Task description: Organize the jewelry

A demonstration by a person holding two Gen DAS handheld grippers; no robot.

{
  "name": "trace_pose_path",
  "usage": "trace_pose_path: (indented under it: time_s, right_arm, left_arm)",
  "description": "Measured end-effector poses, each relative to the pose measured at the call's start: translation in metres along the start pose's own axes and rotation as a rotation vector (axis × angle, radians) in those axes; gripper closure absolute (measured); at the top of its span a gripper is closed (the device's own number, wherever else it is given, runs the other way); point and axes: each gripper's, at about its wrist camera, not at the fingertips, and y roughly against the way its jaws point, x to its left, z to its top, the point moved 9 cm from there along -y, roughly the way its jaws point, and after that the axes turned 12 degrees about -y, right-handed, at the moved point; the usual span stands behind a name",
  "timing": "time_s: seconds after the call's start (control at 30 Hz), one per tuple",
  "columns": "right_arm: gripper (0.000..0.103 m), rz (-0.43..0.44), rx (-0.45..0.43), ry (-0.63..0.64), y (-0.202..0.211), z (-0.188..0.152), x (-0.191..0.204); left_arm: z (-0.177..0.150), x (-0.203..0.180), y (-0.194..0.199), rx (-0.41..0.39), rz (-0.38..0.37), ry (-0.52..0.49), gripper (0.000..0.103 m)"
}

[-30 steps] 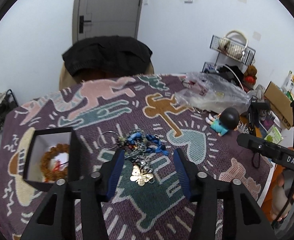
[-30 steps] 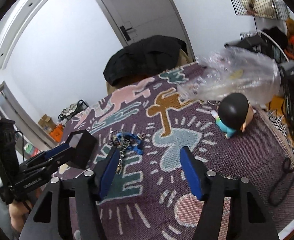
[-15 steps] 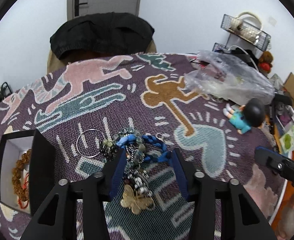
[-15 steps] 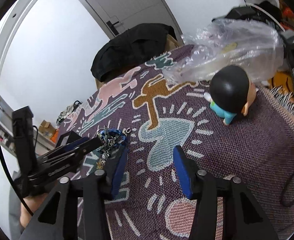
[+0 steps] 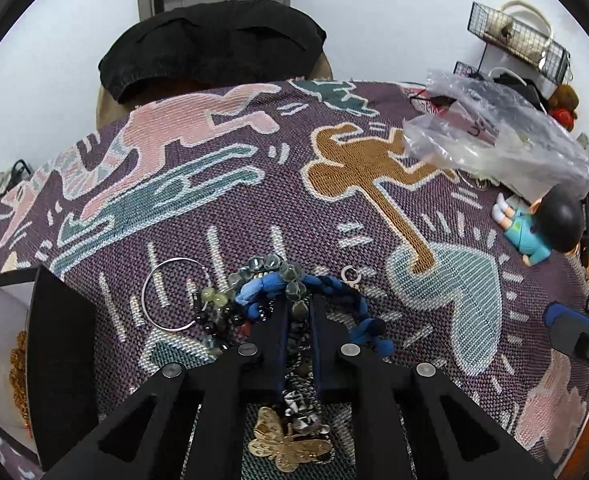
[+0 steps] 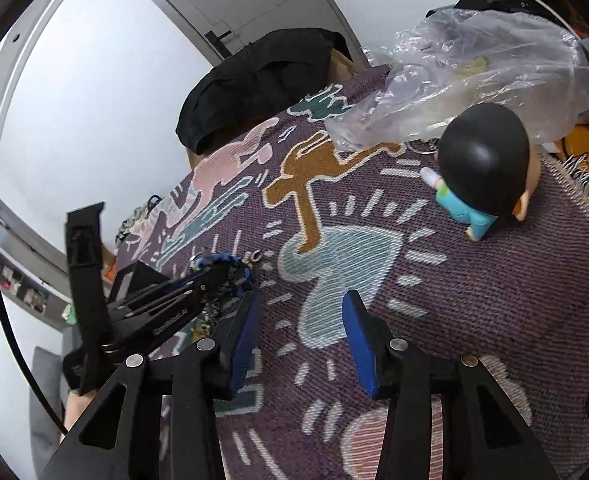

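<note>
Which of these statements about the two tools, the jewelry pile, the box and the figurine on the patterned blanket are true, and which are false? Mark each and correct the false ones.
1. The left tool is closing on the pile of jewelry. True: beads sit between its narrow jaws.
2. The right tool grips the blue braided bracelet. False: nothing lies between its jaws, only blanket beneath.
3. A gold butterfly pendant lies in the pile. True.
4. The black box is shut. False: it is open, with an orange-brown beaded piece inside.
5. The figurine stands upright. False: it lies on its side beside the clear plastic bag.
</note>
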Motion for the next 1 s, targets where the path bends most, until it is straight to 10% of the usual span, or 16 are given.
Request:
trace_pose_path:
  time_s: [0.8, 1.0]
  right_arm:
    - [0.067, -0.166, 0.143, 0.205, -0.104, -0.009, 0.05]
    - [0.093, -0.211, 0.133, 0.239, -0.113, -0.007, 0.052]
  left_arm:
    - [0.01, 0.044, 0.09, -0.152, -0.043, 0.056, 0.094]
    - [0.012, 0.046, 0.106, -0.177, -0.035, 0.042, 0.094]
